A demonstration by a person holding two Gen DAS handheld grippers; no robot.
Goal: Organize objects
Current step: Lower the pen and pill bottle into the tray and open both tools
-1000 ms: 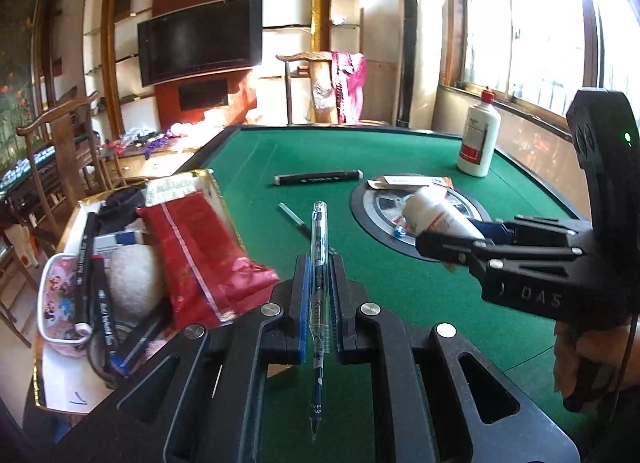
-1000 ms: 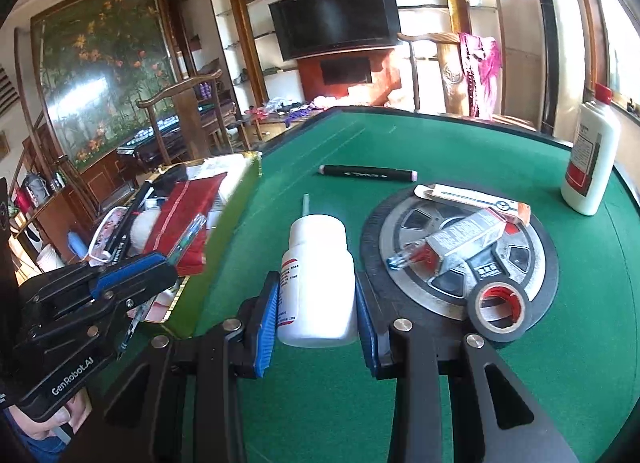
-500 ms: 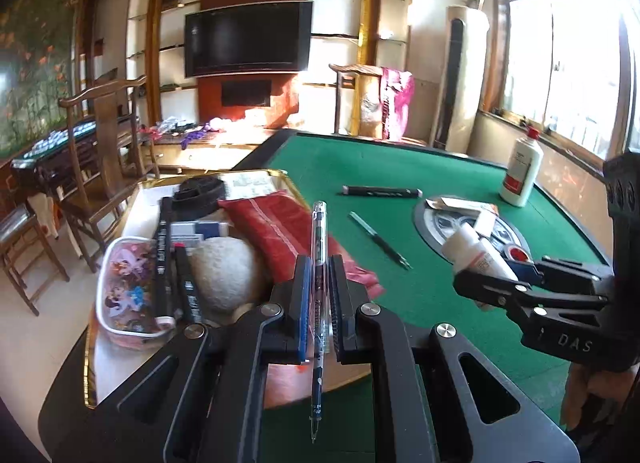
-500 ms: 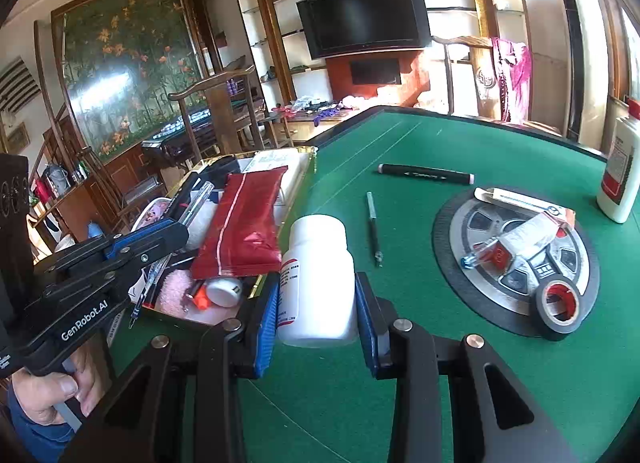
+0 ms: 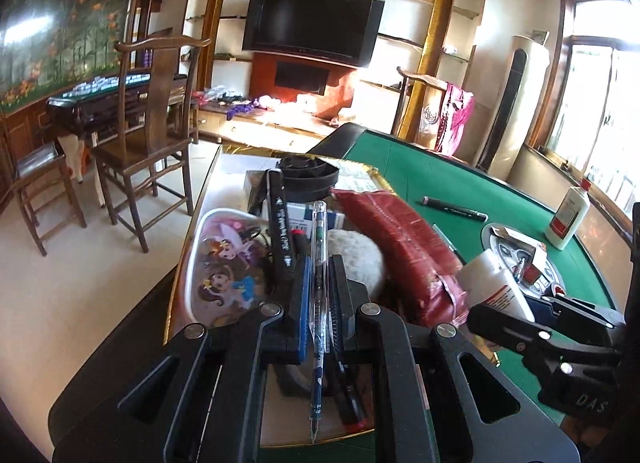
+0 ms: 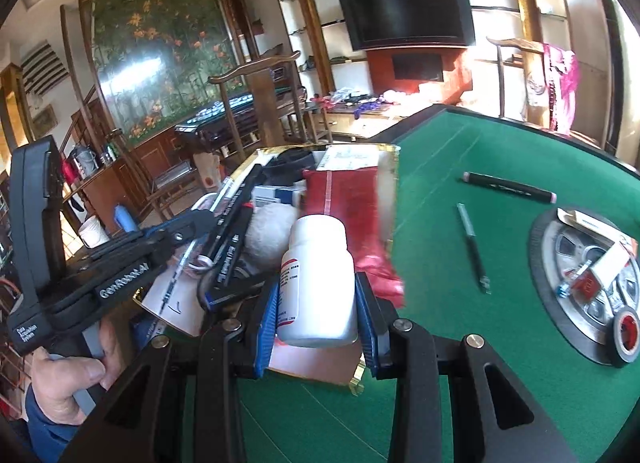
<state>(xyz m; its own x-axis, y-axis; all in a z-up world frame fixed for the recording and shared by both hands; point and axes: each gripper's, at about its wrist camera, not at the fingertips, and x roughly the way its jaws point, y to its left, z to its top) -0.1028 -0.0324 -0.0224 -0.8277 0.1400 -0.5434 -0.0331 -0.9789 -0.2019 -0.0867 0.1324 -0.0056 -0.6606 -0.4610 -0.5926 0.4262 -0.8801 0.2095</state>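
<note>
My left gripper (image 5: 319, 263) is shut on a clear blue pen (image 5: 319, 287) that lies along its fingers, over the gold-rimmed tray (image 5: 173, 303). In the tray lie a cartoon pencil case (image 5: 224, 263), a black marker (image 5: 280, 239), a white fluffy ball (image 5: 356, 251) and a red pouch (image 5: 404, 247). My right gripper (image 6: 318, 291) is shut on a white pill bottle (image 6: 318, 275), held above the tray's near corner (image 6: 356, 377). The left gripper (image 6: 192, 223) shows at the left of the right wrist view, over the tray.
On the green felt table (image 6: 460, 343) lie a green pen (image 6: 472, 243) and a long black marker (image 6: 510, 187). A round grey disc (image 6: 540, 283) holds a small box and a tape roll (image 6: 624, 331). A white glue bottle (image 5: 568, 219) stands at the far right. Wooden chairs stand beside the table.
Both grippers have swung left from over the green felt to over the tray, each keeping its load. The left gripper has also rolled somewhat.
</note>
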